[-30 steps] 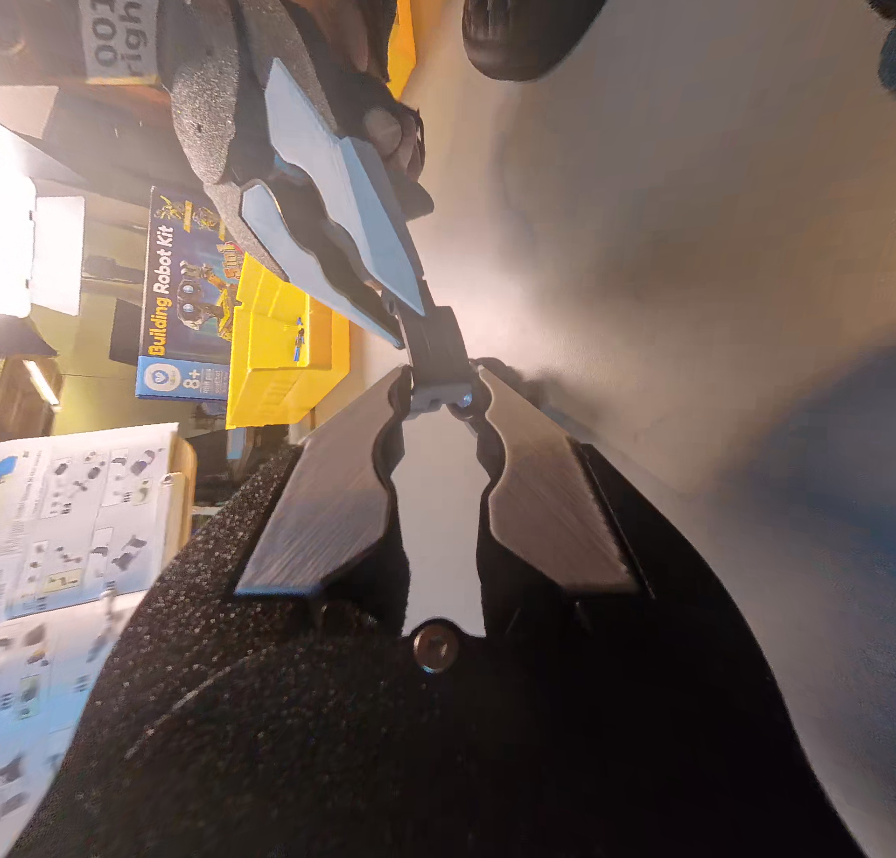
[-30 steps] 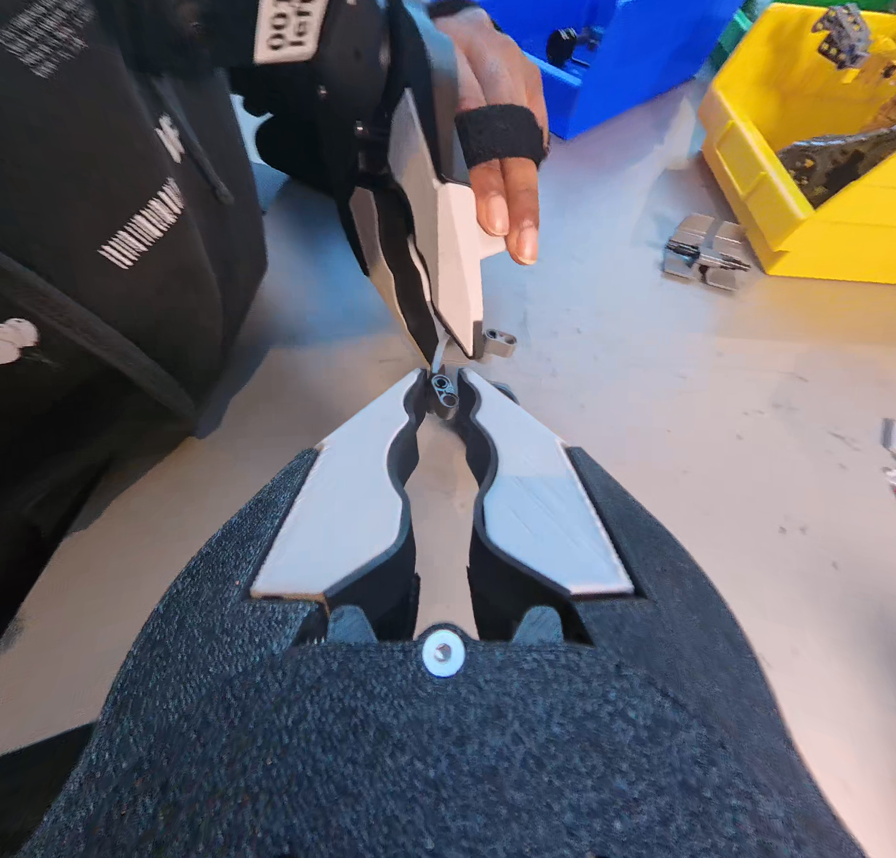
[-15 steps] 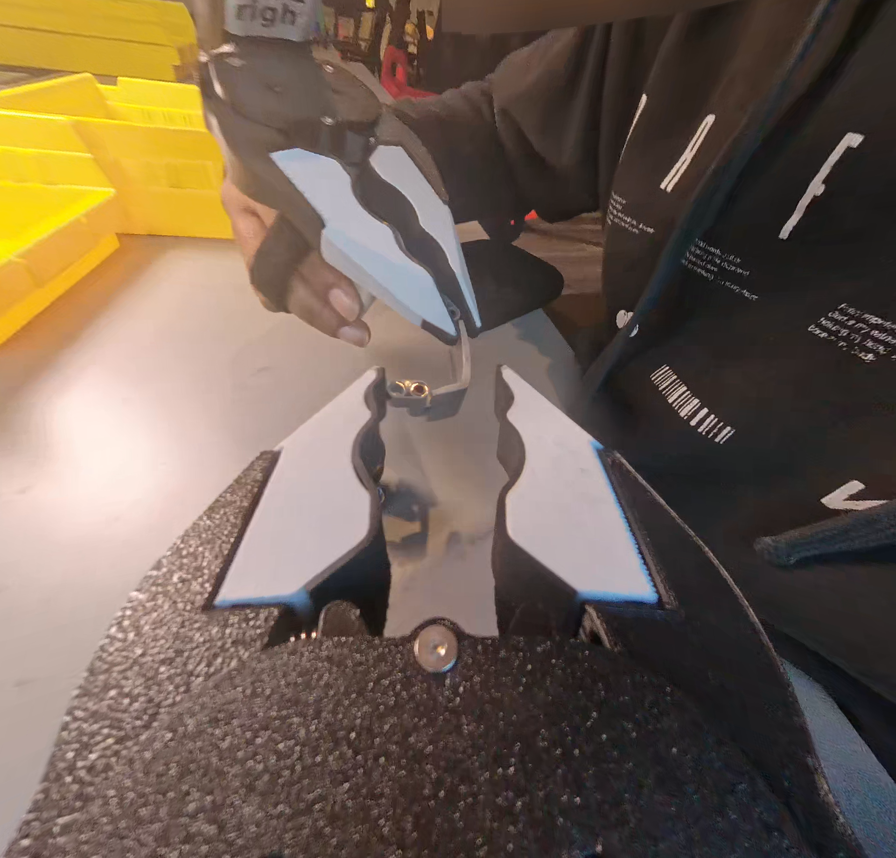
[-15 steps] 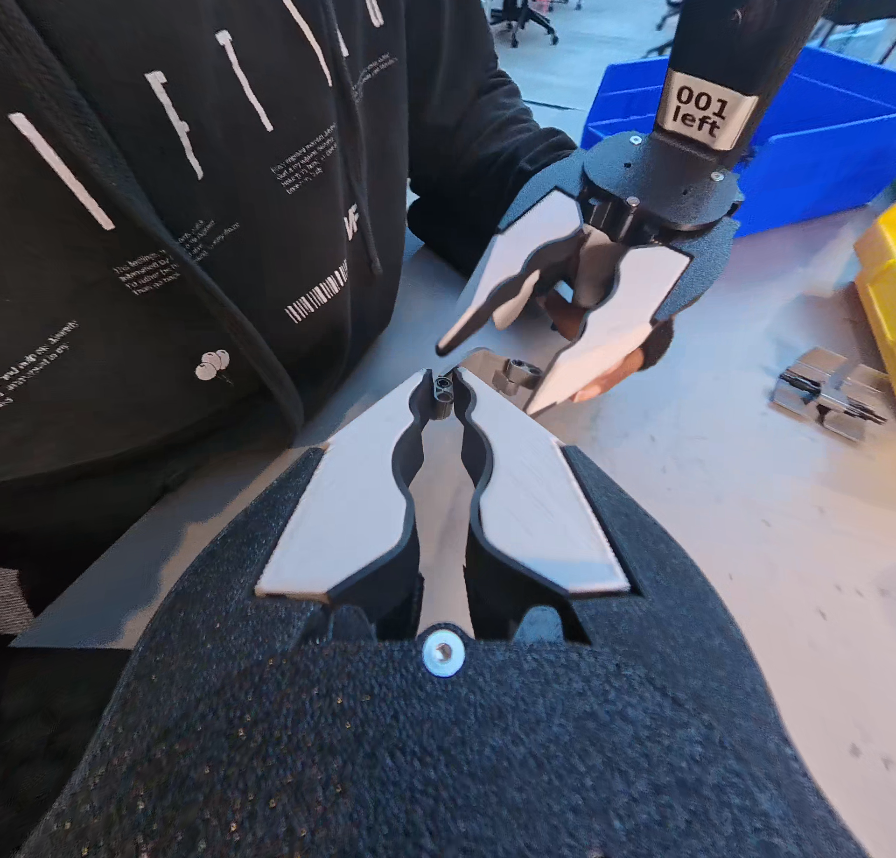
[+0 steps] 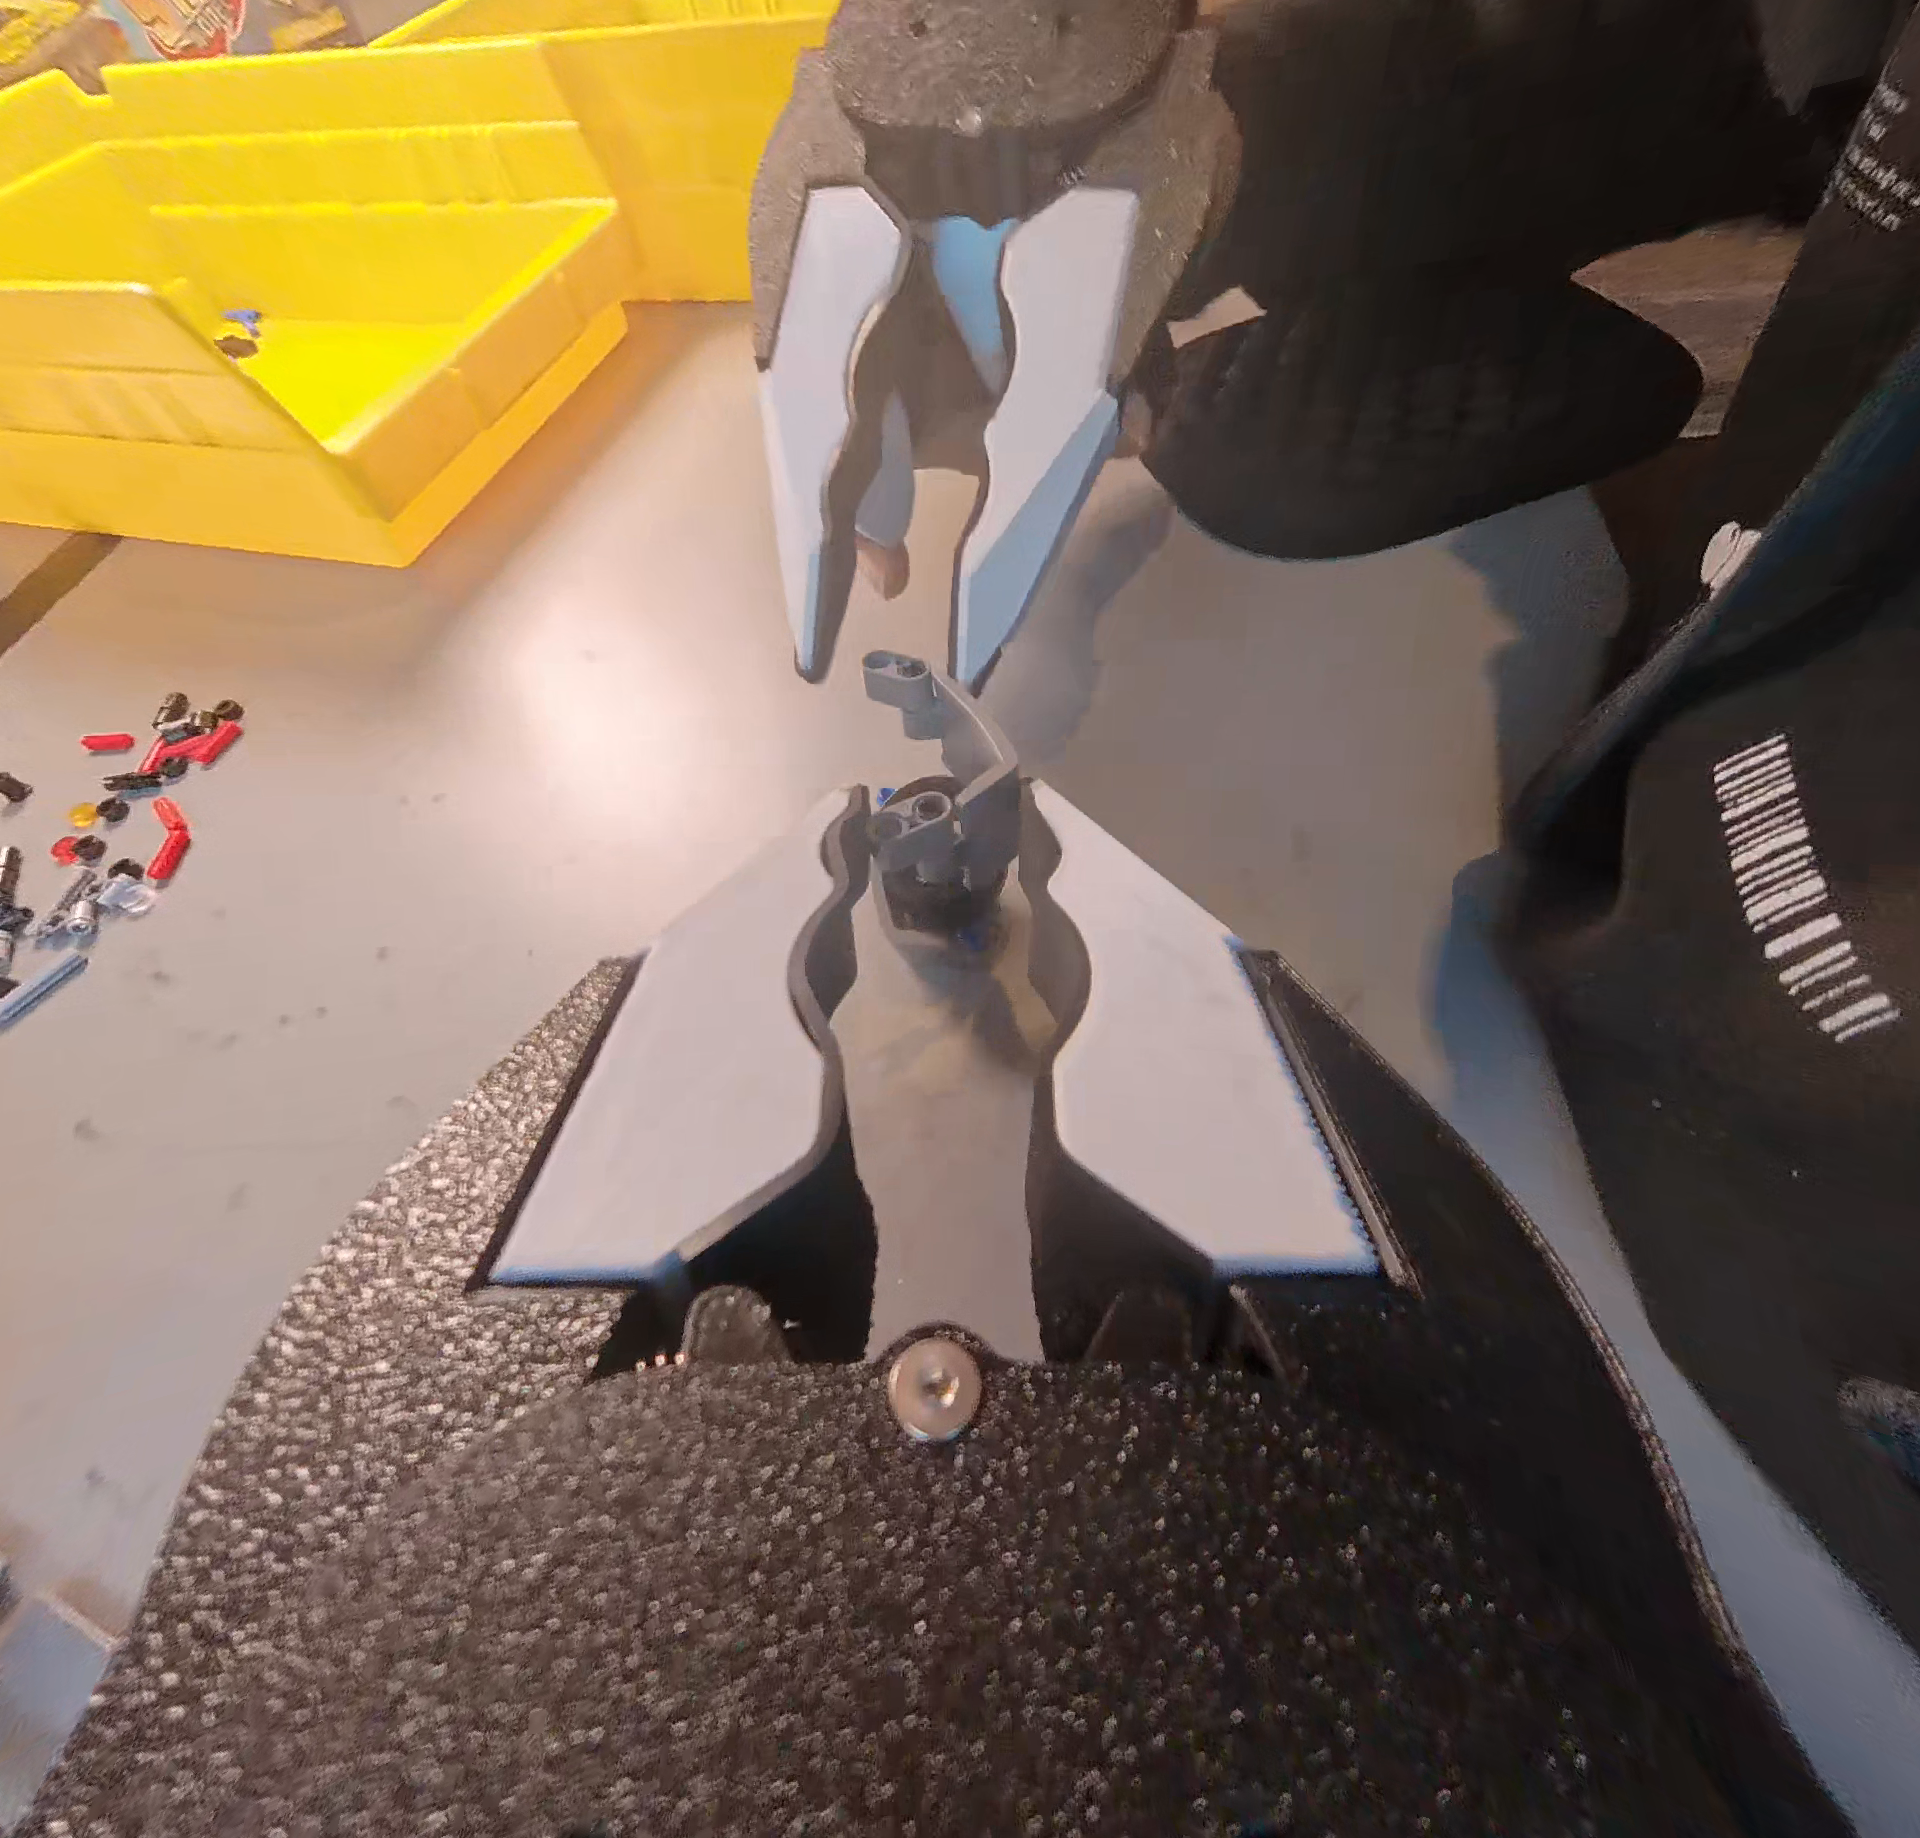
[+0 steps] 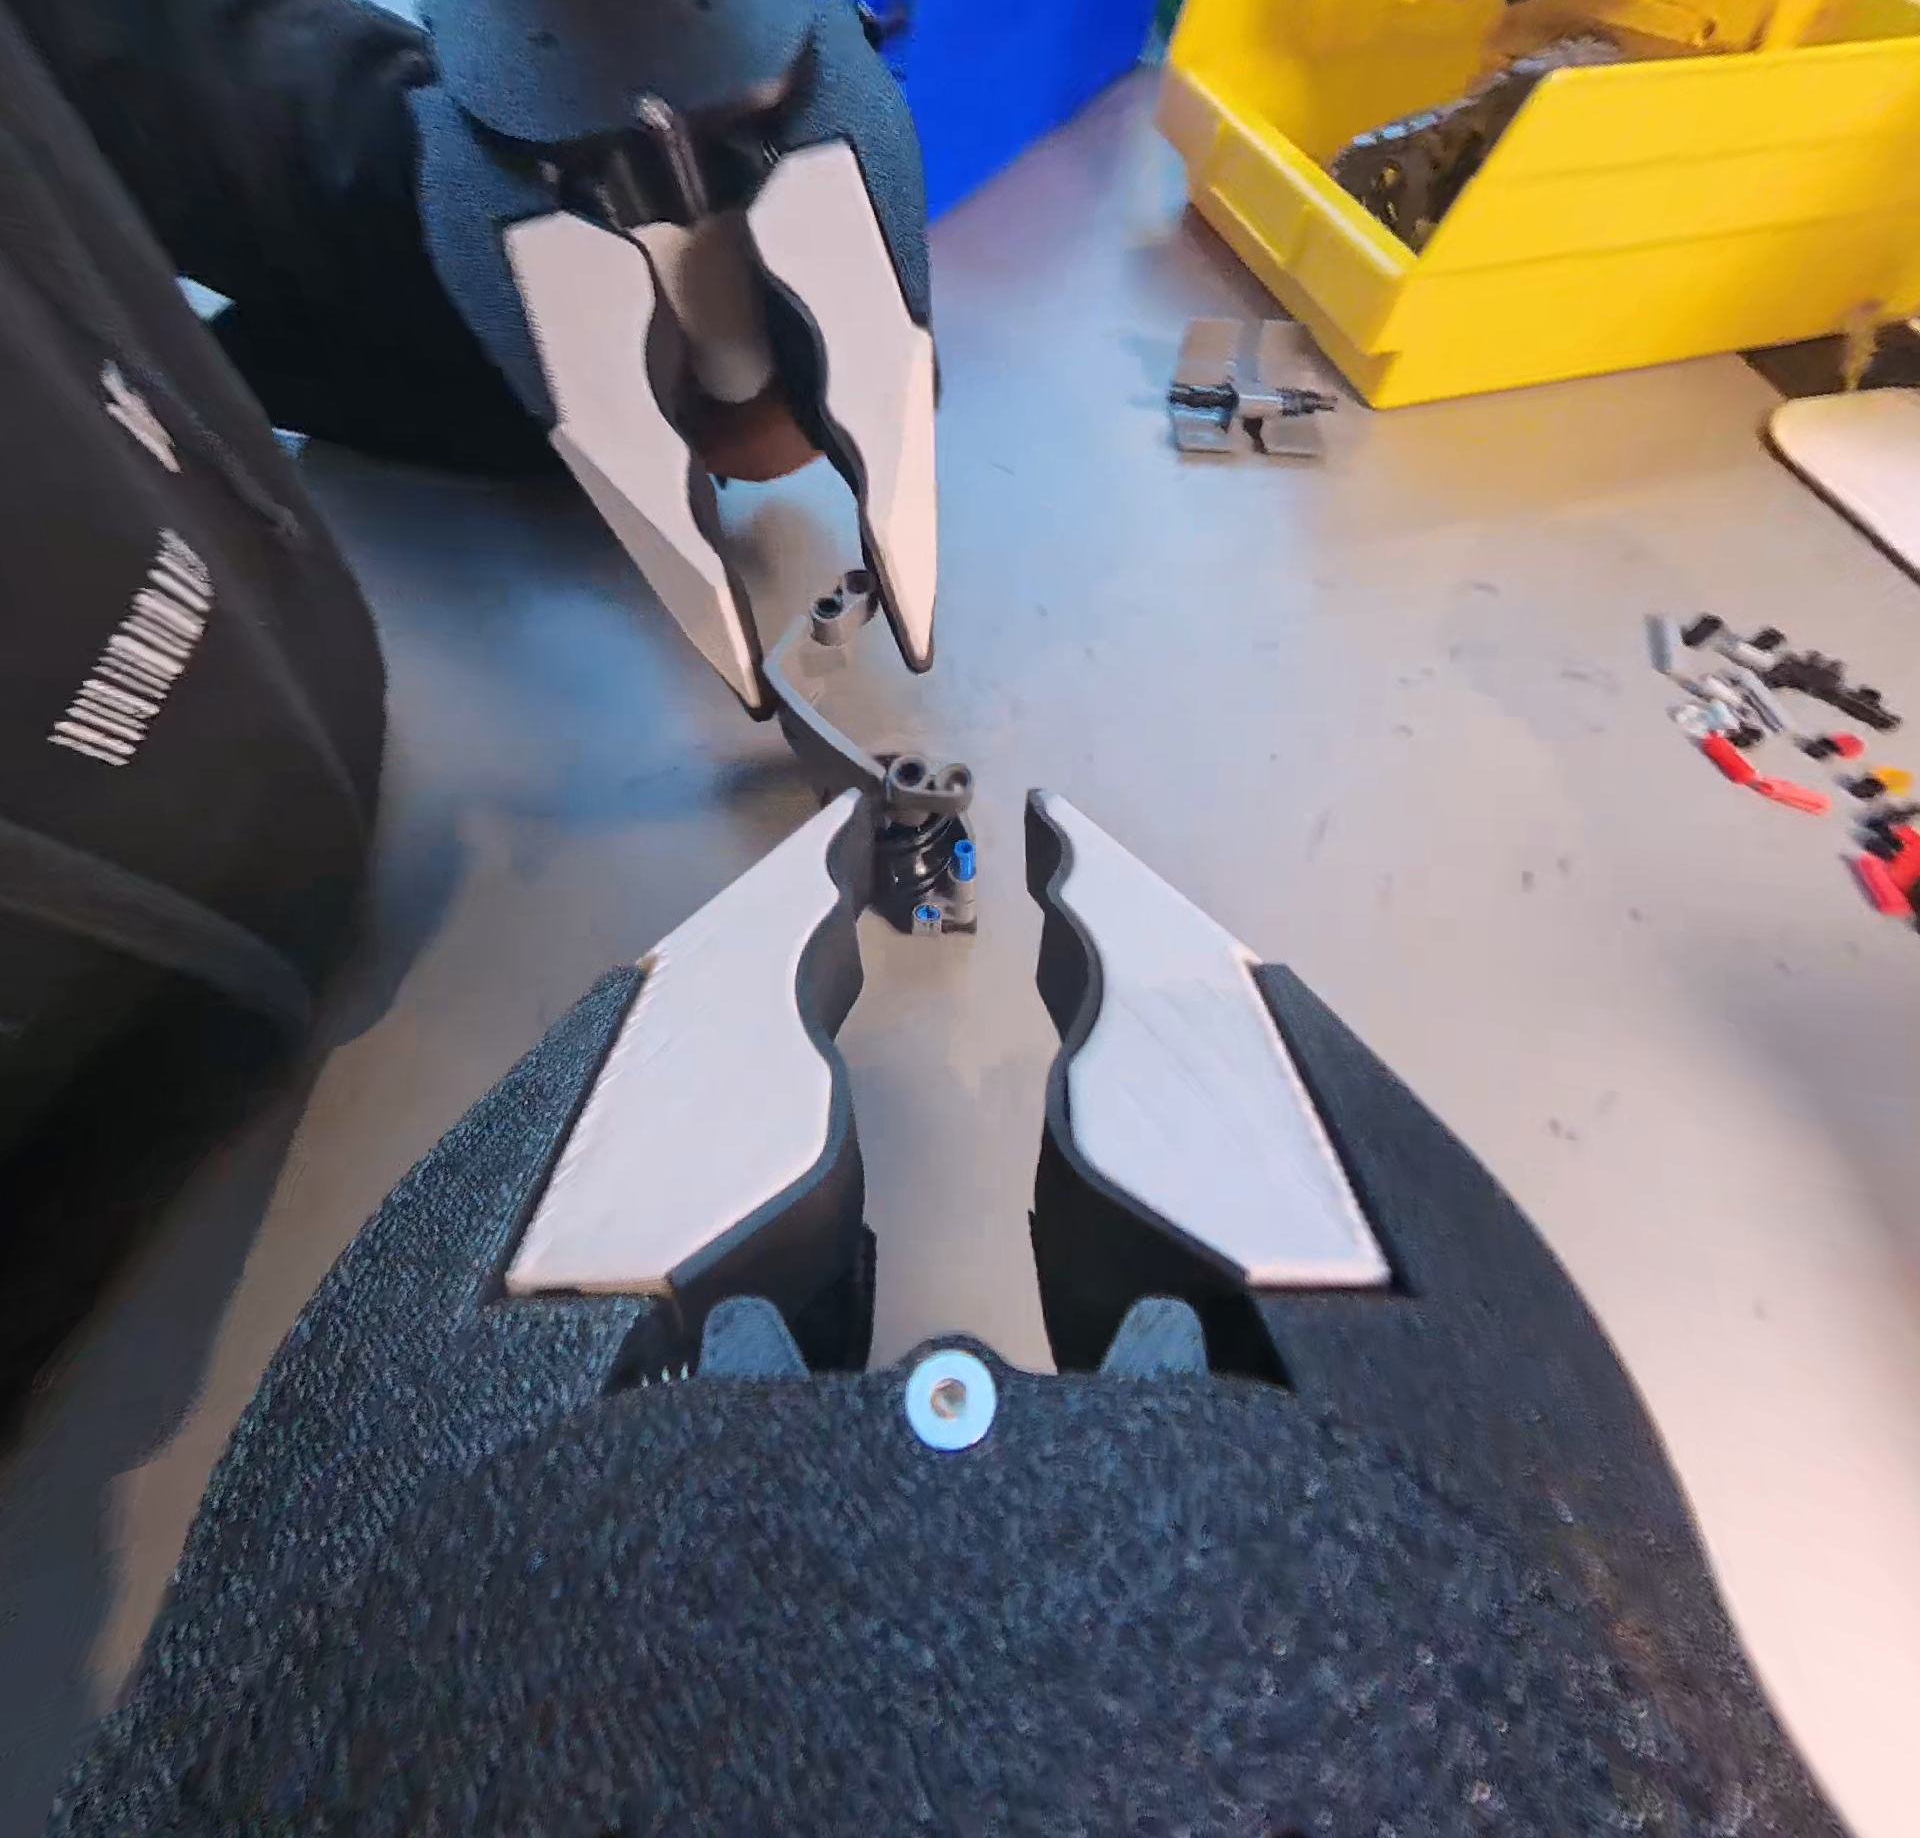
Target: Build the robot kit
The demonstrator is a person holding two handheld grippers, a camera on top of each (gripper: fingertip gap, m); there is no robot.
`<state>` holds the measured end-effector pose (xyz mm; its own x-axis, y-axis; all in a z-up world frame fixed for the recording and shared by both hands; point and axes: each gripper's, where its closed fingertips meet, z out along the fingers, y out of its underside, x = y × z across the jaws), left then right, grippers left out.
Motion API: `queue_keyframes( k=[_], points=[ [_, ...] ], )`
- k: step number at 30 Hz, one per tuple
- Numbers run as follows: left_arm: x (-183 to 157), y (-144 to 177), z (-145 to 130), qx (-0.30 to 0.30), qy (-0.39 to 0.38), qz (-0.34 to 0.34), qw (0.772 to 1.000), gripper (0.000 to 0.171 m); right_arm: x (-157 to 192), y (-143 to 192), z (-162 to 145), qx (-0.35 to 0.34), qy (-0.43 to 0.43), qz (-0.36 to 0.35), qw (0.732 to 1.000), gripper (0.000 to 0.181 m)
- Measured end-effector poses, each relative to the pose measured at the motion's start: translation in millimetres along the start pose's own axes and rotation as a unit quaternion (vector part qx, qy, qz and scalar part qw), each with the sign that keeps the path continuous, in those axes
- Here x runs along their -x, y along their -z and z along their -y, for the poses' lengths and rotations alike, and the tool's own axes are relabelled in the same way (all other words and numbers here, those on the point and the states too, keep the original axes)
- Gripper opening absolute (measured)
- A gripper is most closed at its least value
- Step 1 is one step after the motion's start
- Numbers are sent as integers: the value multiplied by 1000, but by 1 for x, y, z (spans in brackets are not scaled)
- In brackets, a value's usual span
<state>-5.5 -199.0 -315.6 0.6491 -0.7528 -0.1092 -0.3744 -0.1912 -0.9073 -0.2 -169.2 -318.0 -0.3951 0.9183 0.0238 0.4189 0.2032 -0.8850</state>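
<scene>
Grey surface (image 5: 416, 957) fills both views, with yellow bins (image 5: 312, 334) at the upper left. 2 hand-held grippers face each other, both spread wide and holding nothing: the left hand-held gripper (image 5: 940, 822) and the right hand-held gripper (image 6: 945, 801). Between them, mid-frame, stands a small grey toy piece (image 6: 925, 832). Tiny red and black parts (image 5: 135, 791) lie at the left.

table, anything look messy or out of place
Mostly tidy. Small red, black and grey loose pieces lie scattered on the table outside the yellow bin. A small grey assembly stands between both open grippers.
</scene>
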Motion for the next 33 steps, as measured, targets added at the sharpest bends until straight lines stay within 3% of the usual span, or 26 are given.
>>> queue_keyframes(
  k=[3, 6, 10, 12, 18, 21, 24, 26, 33],
  points=[
    [2, -1, 4, -3, -20, 30, 999, 27, 5, -8, -8, 22, -22, -32, 999, 41],
    [1, -3, 3, -1, -12, 40, 999, 27, 10, -13, 0, -3, -65, -40, 997, 53],
    [2, -2, 1, -3, 25, 39, 999, 26, 0, -8, 2, 0, 5, -118, 993, 52],
    [0, 0, 4, -16, 27, 33, 999, 6, 13, -9, 4, -6, 20, -87, 996, 43],
    [-10, -2, 1, -11, 25, -3, 1000, 6, 11, -8, 2, -14, -9, -51, 999, 39],
    [-23, -2, 1, -14, 21, -55, 998, 7, 17, -6, 2, -11, 17, -11, 1000, 54],
    [-34, 0, 4, -31, 28, -112, 993, 7, 33, -3, 4, -12, 57, 51, 997, 59],
    [-35, 0, 6, -36, 23, -131, 990, 7, 34, -8, 6, -14, 65, 54, 996, 63],
    [-36, -2, 8, -37, 22, -162, 986, 7, 30, -11, 4, -22, 64, 74, 995, 50]
  ],
)
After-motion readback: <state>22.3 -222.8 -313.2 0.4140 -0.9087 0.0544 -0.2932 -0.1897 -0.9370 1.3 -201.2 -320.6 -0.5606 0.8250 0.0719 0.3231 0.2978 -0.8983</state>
